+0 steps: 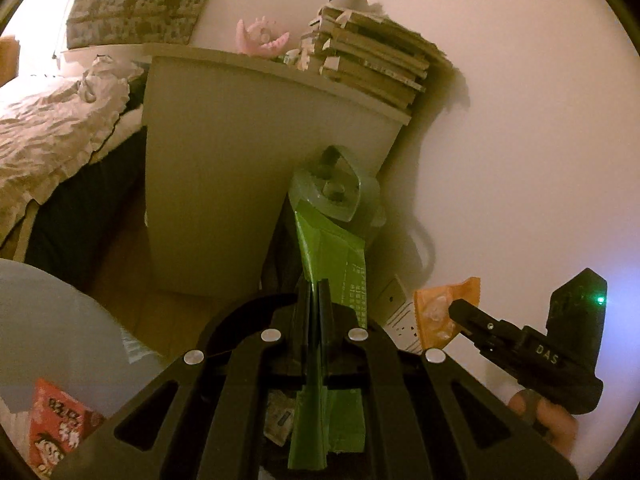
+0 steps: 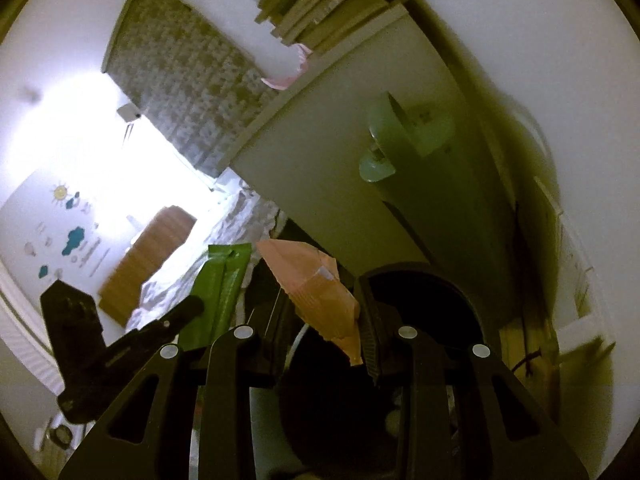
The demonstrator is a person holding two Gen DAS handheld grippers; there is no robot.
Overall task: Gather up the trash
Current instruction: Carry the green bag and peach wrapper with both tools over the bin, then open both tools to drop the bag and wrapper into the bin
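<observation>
The green wrapper is a long, flat, creased packet with a printed panel on one side; the left gripper is clenched on its middle, so it stands up between the fingers. The orange wrapper is crumpled with a crimped edge, pinched by the right gripper near its lower end. Both hang in the air in front of a white cabinet stacked with cardboard. Only the left wrist view shows a red snack packet at the lower left and a bed. Only the right wrist view shows a bright window and wall stickers.
</observation>
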